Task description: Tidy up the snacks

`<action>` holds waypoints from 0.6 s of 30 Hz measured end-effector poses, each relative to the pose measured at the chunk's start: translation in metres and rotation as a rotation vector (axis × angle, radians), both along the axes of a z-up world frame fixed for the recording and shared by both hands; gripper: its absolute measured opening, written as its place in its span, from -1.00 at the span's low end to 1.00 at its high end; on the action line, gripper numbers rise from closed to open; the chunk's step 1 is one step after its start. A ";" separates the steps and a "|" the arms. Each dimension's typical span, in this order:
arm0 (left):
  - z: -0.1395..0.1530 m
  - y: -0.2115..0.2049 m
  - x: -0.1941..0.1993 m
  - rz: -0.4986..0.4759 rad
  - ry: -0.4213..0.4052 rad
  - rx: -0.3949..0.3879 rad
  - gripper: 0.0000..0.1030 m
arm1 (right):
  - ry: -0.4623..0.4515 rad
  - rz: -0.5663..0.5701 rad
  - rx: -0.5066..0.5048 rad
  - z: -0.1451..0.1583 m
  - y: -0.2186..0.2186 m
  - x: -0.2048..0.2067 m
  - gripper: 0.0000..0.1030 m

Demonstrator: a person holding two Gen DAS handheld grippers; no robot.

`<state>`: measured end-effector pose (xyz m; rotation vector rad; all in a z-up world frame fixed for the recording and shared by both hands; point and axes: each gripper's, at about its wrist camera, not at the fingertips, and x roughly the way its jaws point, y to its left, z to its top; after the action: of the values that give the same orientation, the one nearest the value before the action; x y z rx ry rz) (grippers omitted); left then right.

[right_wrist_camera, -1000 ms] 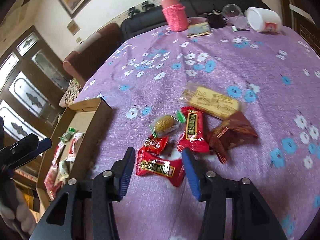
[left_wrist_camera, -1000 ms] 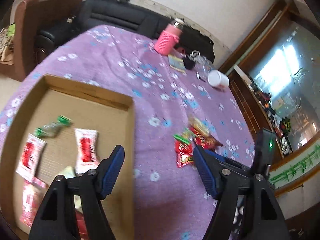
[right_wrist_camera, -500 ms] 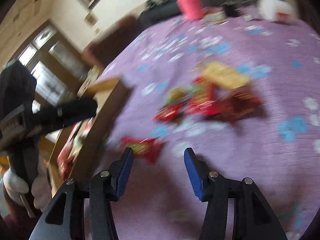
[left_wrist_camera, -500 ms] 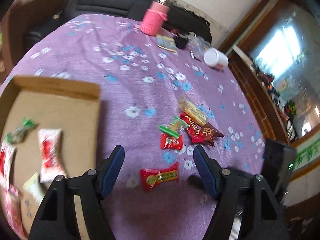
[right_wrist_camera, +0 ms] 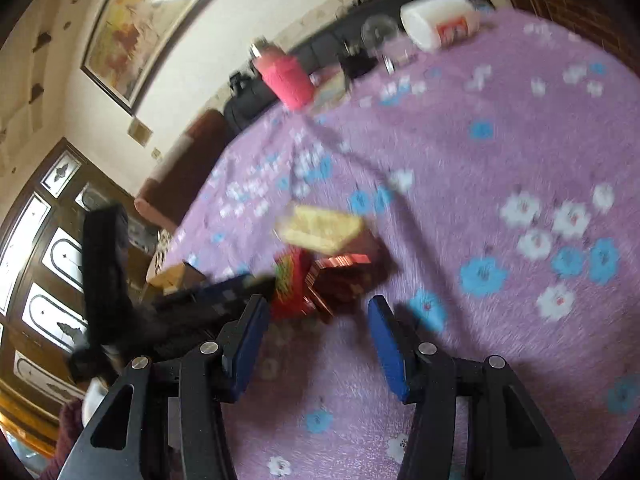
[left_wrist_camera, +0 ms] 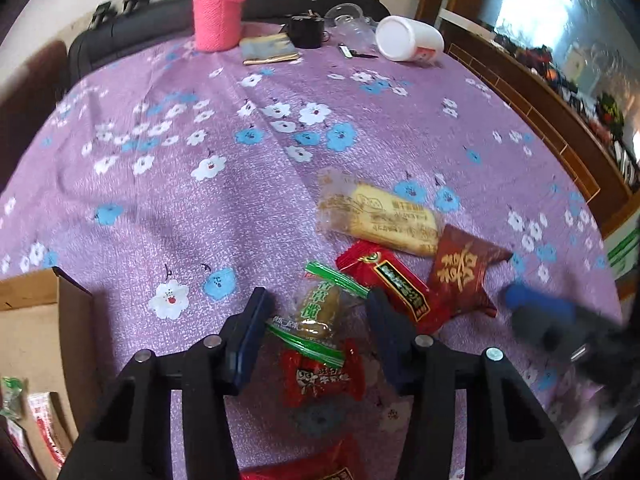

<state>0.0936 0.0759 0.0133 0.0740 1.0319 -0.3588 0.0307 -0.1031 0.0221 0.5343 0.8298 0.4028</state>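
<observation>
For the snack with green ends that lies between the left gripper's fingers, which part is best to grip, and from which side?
Grip the green-ended snack across its plump middle, probably coming from above. It lies flat on the cloth, its long axis running along the open left gripper's fingers, so they would close on its long sides. The twisted ends look thin and may slip. The small red candy touches its near end.

The purple flowered tablecloth (left_wrist_camera: 240,200) looks like matt woven cloth. The snack wrappers (left_wrist_camera: 384,284) are glossy crinkled plastic film. The bottle sleeve (left_wrist_camera: 217,20) is rough pink knit; the cardboard box (left_wrist_camera: 28,320) is dull brown.
</observation>
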 end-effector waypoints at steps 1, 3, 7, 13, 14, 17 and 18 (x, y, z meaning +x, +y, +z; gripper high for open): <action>0.000 0.002 -0.002 0.003 -0.003 0.002 -0.23 | -0.016 0.005 -0.014 0.006 0.001 0.000 0.10; 0.001 0.006 -0.004 0.014 -0.003 -0.007 -0.37 | -0.047 0.031 -0.070 0.019 0.010 0.008 0.10; 0.005 0.016 -0.012 0.040 -0.013 -0.022 -0.37 | -0.037 0.107 -0.144 0.026 0.032 0.026 0.10; 0.018 0.029 -0.030 0.040 -0.045 -0.049 -0.37 | 0.038 0.168 -0.331 0.002 0.073 0.053 0.09; 0.020 0.030 -0.034 0.039 -0.049 -0.051 -0.37 | 0.036 0.173 -0.387 -0.001 0.081 0.055 0.09; 0.026 0.037 -0.043 0.039 -0.063 -0.069 -0.37 | 0.031 0.186 -0.488 -0.006 0.092 0.055 -0.16; 0.028 0.040 -0.047 0.041 -0.070 -0.075 -0.36 | 0.049 0.198 -0.494 -0.010 0.093 0.055 -0.29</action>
<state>0.0466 0.1160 0.0412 -0.0024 0.9485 -0.3549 0.0854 -0.0101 0.0124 0.0026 0.9935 0.3488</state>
